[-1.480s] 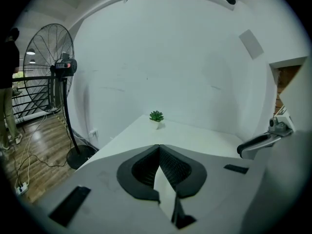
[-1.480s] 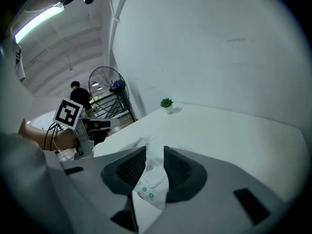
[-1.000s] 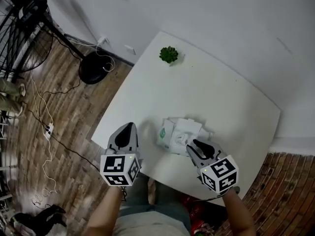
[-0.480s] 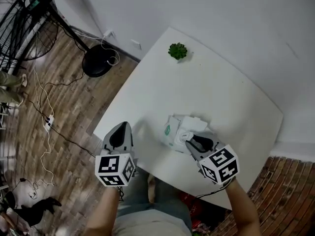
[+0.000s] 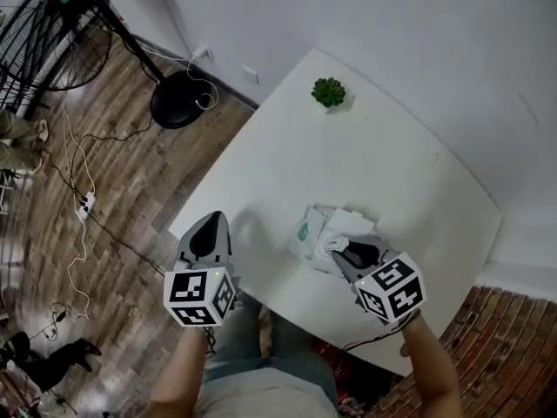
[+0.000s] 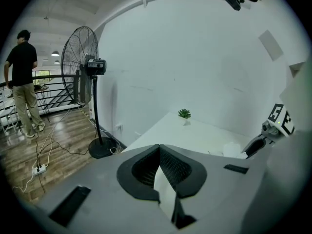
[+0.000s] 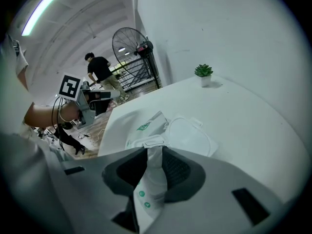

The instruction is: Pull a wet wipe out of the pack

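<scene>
The bench [image 5: 383, 164] is a plain white top with rounded corners, its far side close to a white wall. Only two things lie on it. A small green potted plant [image 5: 328, 92] stands upright near the far corner, well apart from everything else. A white wet wipe pack [image 5: 324, 232] with green print rests close to the near edge, its rounded lid folded open toward the far side. The surface between the two is bare.
</scene>
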`<state>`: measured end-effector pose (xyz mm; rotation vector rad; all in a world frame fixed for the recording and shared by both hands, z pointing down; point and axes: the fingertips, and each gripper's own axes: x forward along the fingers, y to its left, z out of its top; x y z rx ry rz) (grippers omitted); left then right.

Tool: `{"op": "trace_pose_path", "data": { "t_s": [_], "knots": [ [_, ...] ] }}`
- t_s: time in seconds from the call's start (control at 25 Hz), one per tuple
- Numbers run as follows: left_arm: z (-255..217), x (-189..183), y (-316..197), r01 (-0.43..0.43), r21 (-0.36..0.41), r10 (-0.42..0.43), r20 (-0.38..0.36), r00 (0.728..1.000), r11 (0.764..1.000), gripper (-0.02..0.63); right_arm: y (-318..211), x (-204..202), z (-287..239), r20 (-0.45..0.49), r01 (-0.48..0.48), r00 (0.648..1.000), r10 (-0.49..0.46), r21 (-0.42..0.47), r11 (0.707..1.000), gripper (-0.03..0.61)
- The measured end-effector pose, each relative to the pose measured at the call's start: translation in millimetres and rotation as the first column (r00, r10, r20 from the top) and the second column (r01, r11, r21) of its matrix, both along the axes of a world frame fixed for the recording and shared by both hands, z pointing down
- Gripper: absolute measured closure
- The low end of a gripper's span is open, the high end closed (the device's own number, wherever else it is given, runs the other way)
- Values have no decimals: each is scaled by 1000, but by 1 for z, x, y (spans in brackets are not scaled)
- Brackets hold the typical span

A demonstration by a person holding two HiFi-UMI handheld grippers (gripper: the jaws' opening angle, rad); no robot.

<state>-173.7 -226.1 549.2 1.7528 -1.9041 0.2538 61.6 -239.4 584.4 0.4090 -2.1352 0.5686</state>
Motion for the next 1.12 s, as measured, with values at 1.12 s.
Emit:
{"op": "trace_pose_path", "data": {
  "t_s": [1.12],
  "knots": [
    [2,2,-8,-9,-6,9,-3,1000,1000,611,0,-3,11,-17,10,1000,-11,-61,998,574]
  ]
}}
